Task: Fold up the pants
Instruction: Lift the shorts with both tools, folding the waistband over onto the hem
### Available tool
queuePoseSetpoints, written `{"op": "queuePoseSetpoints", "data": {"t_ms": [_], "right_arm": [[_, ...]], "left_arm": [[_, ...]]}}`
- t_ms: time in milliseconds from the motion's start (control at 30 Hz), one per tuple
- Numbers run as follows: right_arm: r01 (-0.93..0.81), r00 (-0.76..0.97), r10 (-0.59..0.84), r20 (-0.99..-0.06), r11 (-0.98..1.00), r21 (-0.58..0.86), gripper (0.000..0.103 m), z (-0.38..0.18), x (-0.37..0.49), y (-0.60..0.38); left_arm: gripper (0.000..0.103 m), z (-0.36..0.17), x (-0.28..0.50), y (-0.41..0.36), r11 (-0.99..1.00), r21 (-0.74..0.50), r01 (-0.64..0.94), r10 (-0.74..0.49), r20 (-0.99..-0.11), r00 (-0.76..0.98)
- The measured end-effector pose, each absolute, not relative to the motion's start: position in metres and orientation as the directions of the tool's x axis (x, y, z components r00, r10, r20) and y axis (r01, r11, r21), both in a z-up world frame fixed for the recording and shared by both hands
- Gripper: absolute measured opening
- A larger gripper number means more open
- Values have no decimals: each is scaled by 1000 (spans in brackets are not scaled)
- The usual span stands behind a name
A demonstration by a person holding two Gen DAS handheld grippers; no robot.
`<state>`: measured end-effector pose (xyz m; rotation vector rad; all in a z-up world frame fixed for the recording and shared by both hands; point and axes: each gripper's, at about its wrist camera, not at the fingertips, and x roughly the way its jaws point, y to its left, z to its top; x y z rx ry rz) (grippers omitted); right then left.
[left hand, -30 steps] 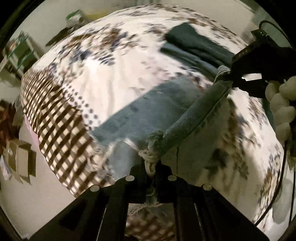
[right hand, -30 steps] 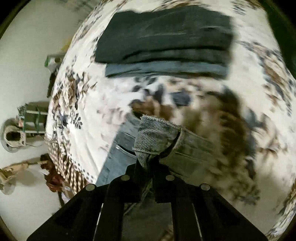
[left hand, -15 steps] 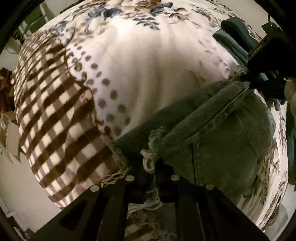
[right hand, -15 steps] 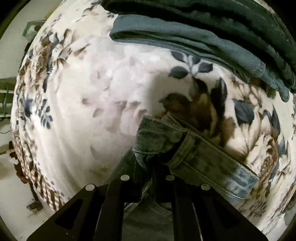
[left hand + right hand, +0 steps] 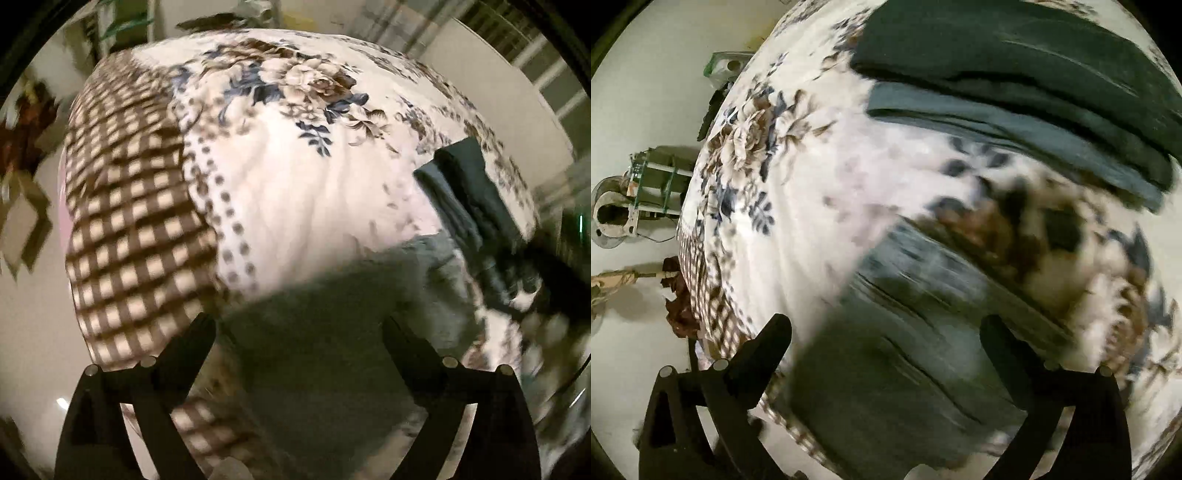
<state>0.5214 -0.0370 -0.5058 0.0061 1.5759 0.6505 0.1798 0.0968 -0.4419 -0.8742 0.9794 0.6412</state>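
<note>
the left gripper (image 5: 299, 332) stood with its two black fingers (image 5: 192, 343) spread wide and nothing between them. the jeans (image 5: 332, 332) lay flat on the blanket (image 5: 303, 206) directly ahead of and beneath those fingers, filling the gap between the tips without being pinched. the cloth there looked dark grey-green and blurred, so seams and hem could not be made out. further ahead and to the right of the left gripper sat a stack of folded dark clothes (image 5: 469, 195), resting on the same blanket, just beyond the far edge of the jeans; whether the two touched could not be told. to the left of the gripper the blanket changed from a white floral print to a brown checked border.

the right gripper (image 5: 886, 332) was likewise spread, its fingers (image 5: 768, 347) well apart and empty. the jeans (image 5: 905, 354) lay under and ahead of it, a folded edge with stitched seams running diagonally up to the right, smeared by motion blur. ahead of the right gripper, past a strip of flowered blanket (image 5: 812, 184), the stack of folded dark clothes (image 5: 1015, 74) lay apart from the jeans. beyond the blanket's left edge, pale floor (image 5: 646, 92) and a green rack (image 5: 653, 181) were visible.
</note>
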Motion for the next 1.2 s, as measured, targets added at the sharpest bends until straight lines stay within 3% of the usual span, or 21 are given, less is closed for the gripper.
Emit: {"op": "queuePoseSetpoints", "data": {"t_ms": [200,467,800,833,900,933,967,1000,1200], "right_arm": [[-330,-200,431,-880,816,475,103,-520,516,-123],[-213,-346,536,-770,754,621,103,-588,508,-186],[-176,-410,629,-660,656,734,103,-641,521,-163],[-172,-408,635,-656,652,739,103,-644,521,-159],[-169,-399,644,-653,648,743,102,-643,526,-154],[-172,-382,656,-651,642,747,99,-641,526,-151],[-178,-371,663,-650,636,751,76,-638,526,-149],[-184,-363,669,-649,631,754,54,-635,525,-147],[-175,-301,692,-656,636,751,36,-621,512,-156]], "left_arm": [[92,-465,169,19,203,-504,-839,-77,-863,500],[92,-536,149,-60,-224,-532,-816,-181,-800,571],[90,-582,144,-50,-589,-470,-657,-75,-778,623],[88,-579,144,-47,-604,-468,-645,-59,-781,622],[48,-566,144,-41,-607,-463,-645,-14,-806,592],[40,-557,147,-35,-586,-474,-657,4,-813,583],[24,-551,151,-31,-558,-484,-674,16,-818,575],[22,-542,155,-25,-523,-498,-691,33,-822,568],[20,-515,156,-4,-379,-562,-735,33,-802,596]]}}
